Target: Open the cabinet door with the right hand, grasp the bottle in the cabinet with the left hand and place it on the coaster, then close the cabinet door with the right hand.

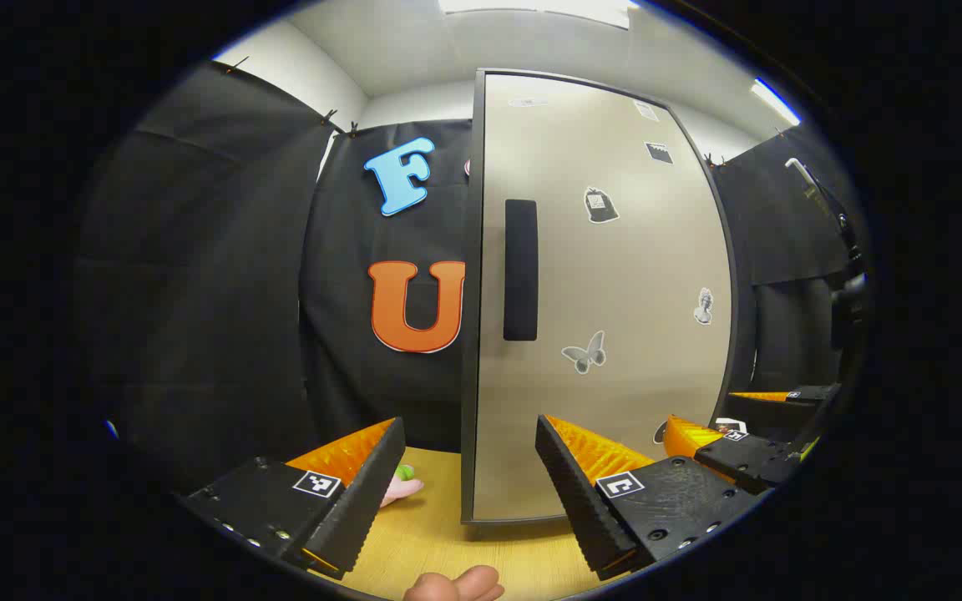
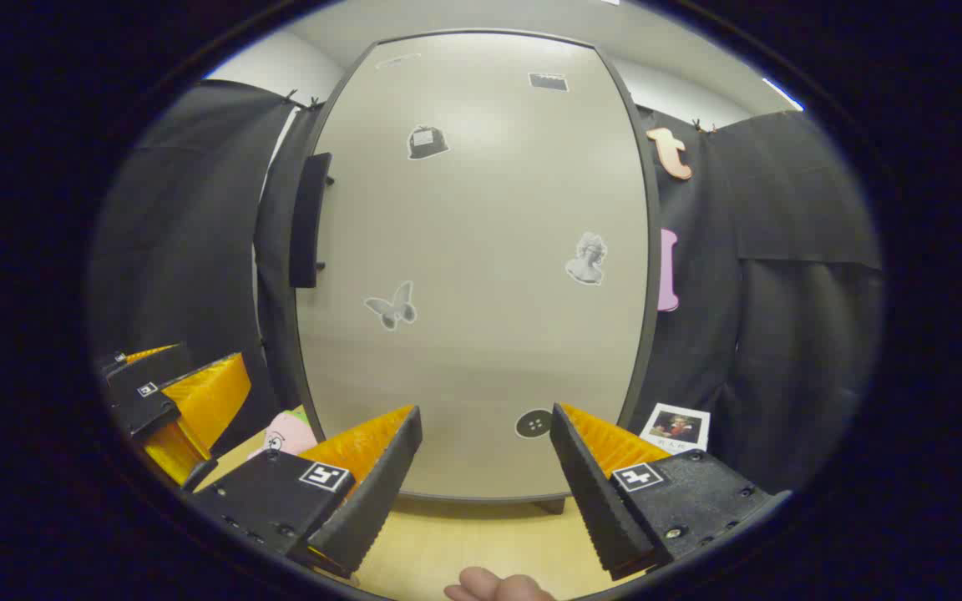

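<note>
Since the cabinet door [image 2: 473, 275] is shut, the bottle behind it is hidden; the right gripper [image 2: 485, 451] hangs open before the door, its handle [image 2: 310, 219] up-left, while the left gripper [image 1: 468, 467] waits open.

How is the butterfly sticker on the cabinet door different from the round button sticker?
The butterfly sticker is pale grey with spread wings; the button sticker is a dark circle with small light dots. The butterfly sticker sits about halfway up the cabinet door, nearer the handle; the button sticker sits low, near the bottom edge. Both are stuck flat on the closed door.
</note>
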The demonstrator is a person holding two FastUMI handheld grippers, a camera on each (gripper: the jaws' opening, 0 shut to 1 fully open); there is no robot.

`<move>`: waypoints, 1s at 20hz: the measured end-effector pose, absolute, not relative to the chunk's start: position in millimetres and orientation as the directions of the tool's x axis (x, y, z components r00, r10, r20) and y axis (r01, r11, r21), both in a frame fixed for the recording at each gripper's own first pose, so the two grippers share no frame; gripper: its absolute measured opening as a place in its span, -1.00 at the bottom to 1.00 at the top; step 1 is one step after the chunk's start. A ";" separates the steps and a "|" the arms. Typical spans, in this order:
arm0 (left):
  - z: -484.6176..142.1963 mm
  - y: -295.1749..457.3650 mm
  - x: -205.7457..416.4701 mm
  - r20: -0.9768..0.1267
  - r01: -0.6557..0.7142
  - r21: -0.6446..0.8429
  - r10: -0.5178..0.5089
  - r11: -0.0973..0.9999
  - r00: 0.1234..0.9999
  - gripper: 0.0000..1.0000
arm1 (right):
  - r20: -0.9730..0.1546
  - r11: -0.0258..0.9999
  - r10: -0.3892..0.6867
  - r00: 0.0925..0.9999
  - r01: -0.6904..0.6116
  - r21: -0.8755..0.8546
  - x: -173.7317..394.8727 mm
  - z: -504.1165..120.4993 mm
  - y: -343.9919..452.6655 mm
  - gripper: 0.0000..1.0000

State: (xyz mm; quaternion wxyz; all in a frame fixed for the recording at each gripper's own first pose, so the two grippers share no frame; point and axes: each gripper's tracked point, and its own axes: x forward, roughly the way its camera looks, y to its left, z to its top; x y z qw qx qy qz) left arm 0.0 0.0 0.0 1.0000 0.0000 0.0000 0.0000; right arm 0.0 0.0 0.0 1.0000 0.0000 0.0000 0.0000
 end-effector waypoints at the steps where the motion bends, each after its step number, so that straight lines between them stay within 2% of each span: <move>1: -1.5 0.1 0.1 -0.005 0.002 -0.006 -0.002 1.000 1.000 0.90 | -0.001 1.000 0.002 1.000 -0.002 -0.003 0.9 -0.2 1.6 0.99; 11: -10.8 8.5 2.7 -0.019 -0.011 -0.033 0.011 0.999 1.000 0.90 | 0.030 0.999 0.020 0.999 -0.019 -0.029 -0.3 12.2 15.6 0.99; 20: -17.8 -6.4 12.8 -0.019 0.057 -0.039 -0.058 0.998 0.998 0.90 | 0.040 0.999 -0.022 0.999 0.023 -0.023 1.0 15.6 5.4 0.99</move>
